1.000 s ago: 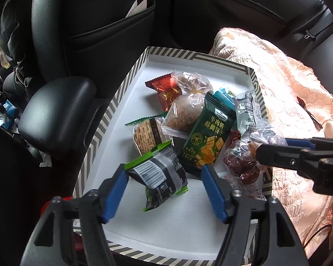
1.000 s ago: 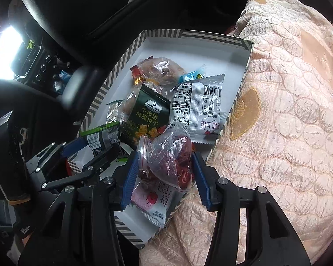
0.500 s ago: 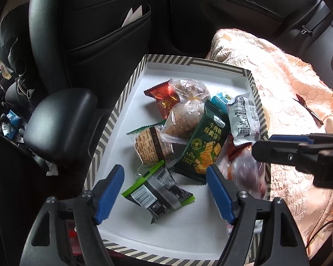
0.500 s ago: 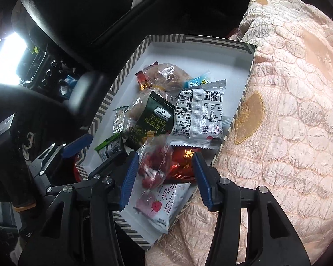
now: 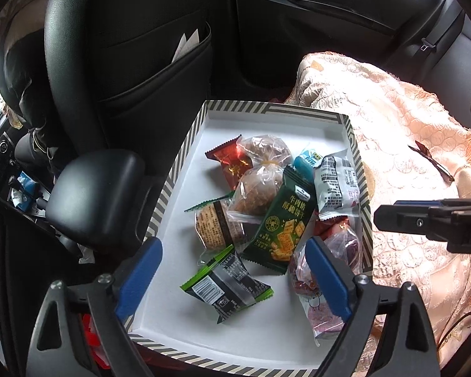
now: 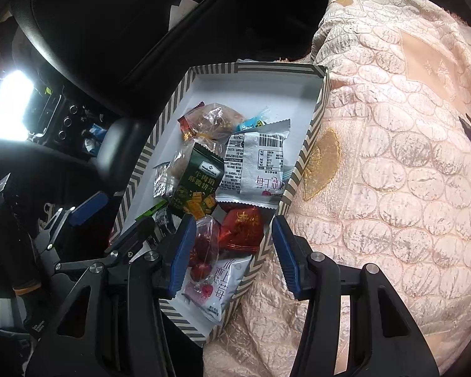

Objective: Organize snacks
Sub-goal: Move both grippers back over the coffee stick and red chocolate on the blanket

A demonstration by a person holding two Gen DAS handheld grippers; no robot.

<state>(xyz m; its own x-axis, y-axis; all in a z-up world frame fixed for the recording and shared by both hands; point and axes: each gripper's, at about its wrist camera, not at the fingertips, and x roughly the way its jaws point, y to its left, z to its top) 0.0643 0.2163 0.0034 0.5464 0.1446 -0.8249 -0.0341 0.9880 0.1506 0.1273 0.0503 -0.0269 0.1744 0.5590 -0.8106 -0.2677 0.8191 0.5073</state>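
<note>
Snacks in a striped-rim tray (image 5: 185, 144) on a car's back seat, beside a peach quilted cover (image 5: 402, 144). Left tool (image 5: 232, 276): jaws opening, wide apart, nothing gripped; a black-and-green packet (image 5: 226, 286) lies flat on the tray floor between them. Right tool (image 6: 229, 251): jaws partly apart over a clear bag of red fruit (image 6: 204, 245) and a red packet (image 6: 241, 229), neither pressed.

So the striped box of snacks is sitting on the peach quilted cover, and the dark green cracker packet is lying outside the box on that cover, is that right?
Not quite. The dark green cracker packet lies inside the striped box, among the other snacks, not out on the peach quilted cover. The left wrist view shows it plainly, and the right wrist view agrees. The box does sit on the cover.
</note>
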